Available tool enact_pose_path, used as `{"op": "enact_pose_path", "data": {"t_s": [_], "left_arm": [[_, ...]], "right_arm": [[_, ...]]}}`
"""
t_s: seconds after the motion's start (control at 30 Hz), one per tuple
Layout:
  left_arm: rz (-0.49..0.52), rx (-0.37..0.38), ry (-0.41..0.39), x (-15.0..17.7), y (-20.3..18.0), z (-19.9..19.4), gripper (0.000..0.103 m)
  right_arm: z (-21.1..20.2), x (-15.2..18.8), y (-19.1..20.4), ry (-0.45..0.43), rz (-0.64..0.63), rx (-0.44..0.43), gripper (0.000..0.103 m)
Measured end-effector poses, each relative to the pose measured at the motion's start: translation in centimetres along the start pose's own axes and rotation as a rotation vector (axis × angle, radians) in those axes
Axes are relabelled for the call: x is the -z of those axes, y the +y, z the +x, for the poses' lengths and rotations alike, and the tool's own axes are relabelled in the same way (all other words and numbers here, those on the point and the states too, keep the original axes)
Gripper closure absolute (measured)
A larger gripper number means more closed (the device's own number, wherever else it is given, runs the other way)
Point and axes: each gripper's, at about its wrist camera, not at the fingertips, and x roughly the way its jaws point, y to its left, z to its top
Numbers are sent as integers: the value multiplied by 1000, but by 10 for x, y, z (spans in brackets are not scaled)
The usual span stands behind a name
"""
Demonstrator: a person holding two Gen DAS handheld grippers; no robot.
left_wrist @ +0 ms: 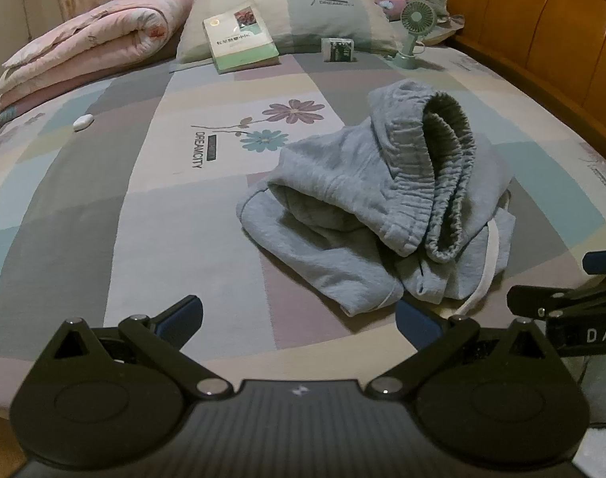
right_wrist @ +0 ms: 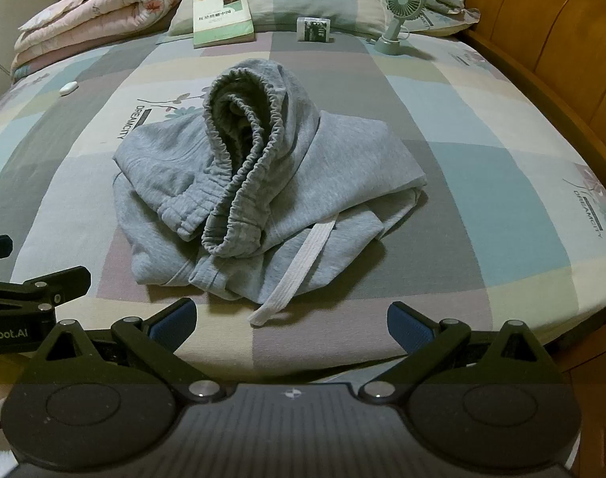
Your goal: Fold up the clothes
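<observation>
A grey pair of sweatpants (left_wrist: 354,215) (right_wrist: 263,183) lies bunched in a heap on the patchwork bedsheet (left_wrist: 143,207) (right_wrist: 482,167). Its elastic waistband (left_wrist: 450,175) (right_wrist: 239,147) arches up on top, and a white drawstring (left_wrist: 482,275) (right_wrist: 291,275) trails toward the near edge. My left gripper (left_wrist: 299,318) hovers open near the bed's front edge, to the left of the heap and short of it. Open too, my right gripper (right_wrist: 291,322) sits just before the drawstring's end. Neither holds anything. Each gripper shows at the edge of the other's view.
At the head of the bed lie a rolled pink quilt (left_wrist: 92,40) (right_wrist: 96,4), a pillow (left_wrist: 287,8) with a book (left_wrist: 239,36) (right_wrist: 223,12) on it, a small box (left_wrist: 338,49) (right_wrist: 314,29) and a green desk fan (left_wrist: 412,32) (right_wrist: 398,16). A small white object (left_wrist: 83,121) (right_wrist: 69,87) lies left. A wooden headboard (left_wrist: 542,28) (right_wrist: 542,40) runs along the right.
</observation>
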Motion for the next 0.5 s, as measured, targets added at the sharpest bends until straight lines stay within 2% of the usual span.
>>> {"op": "enact_pose_path", "data": {"t_s": [0.5], "left_arm": [[-3,2,11,0,-5,3,1]], "right_arm": [[0,1,1,-1,1,-4,0]]}}
